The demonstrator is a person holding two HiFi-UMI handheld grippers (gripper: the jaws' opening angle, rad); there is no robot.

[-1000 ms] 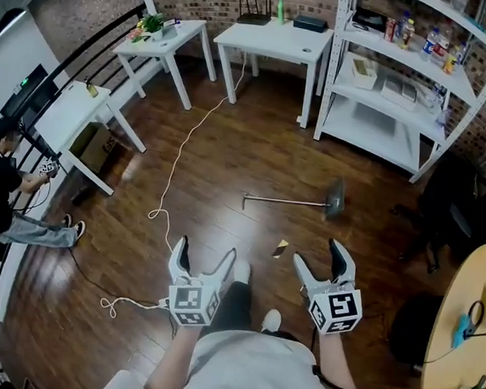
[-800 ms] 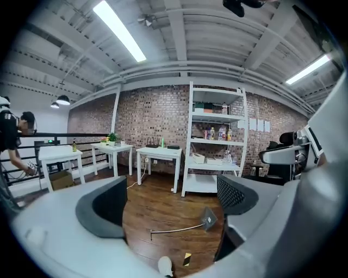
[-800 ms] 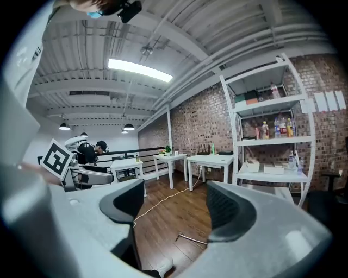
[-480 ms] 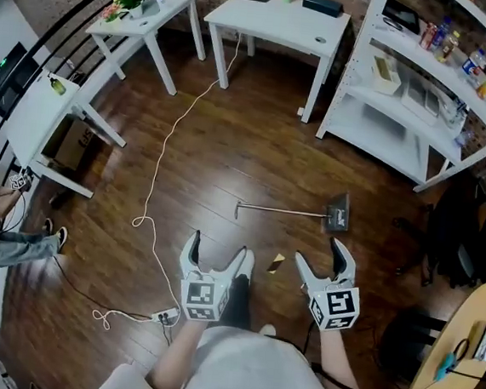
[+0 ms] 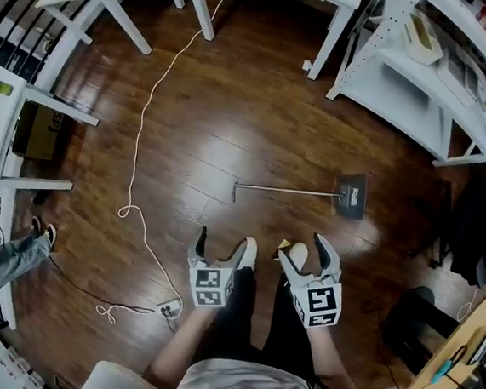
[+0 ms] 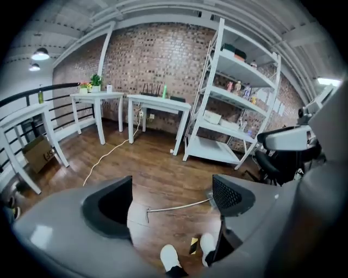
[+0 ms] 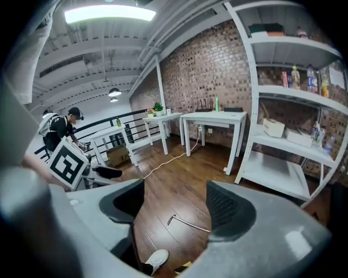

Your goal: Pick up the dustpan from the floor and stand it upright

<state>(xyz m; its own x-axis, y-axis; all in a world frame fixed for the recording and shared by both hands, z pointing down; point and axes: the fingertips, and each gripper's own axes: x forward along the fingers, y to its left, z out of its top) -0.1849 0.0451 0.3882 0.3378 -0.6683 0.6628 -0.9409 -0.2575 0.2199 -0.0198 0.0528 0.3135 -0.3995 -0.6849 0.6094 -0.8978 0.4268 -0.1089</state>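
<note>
Both hands have come down toward the dustpan (image 5: 350, 196), which lies flat at one o'clock, nearer than before; the left gripper (image 5: 226, 241) is closing on nothing and the right gripper (image 5: 308, 249) gapes empty, so pickup looks unstarted.

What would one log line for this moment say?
dustpan: flat on floor, untouched | left gripper: empty, jaws closing | right gripper: empty, jaws apart
</note>
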